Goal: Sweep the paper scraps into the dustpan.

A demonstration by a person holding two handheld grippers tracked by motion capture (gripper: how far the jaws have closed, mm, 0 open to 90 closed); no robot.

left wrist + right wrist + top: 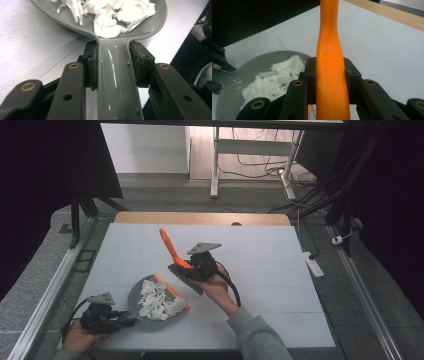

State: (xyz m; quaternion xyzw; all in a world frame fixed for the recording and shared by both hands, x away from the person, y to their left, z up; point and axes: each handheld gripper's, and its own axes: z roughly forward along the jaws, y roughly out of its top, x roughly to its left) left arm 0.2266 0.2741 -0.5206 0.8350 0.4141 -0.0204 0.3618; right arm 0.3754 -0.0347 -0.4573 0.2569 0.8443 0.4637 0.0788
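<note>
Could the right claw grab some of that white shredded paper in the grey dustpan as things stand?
Probably not yet. The right claw is shut on the orange brush handle and held above the table, so its jaws are occupied. The way to the white paper scraps in the dustpan looks free otherwise.

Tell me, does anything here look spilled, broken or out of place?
Nothing looks spilled: the white shreds all sit inside the grey dustpan, none on the table. One small oddity shows in the left gripper view: the pad gripping the dustpan's handle has a ragged, chipped edge. The orange brush looks intact.
</note>
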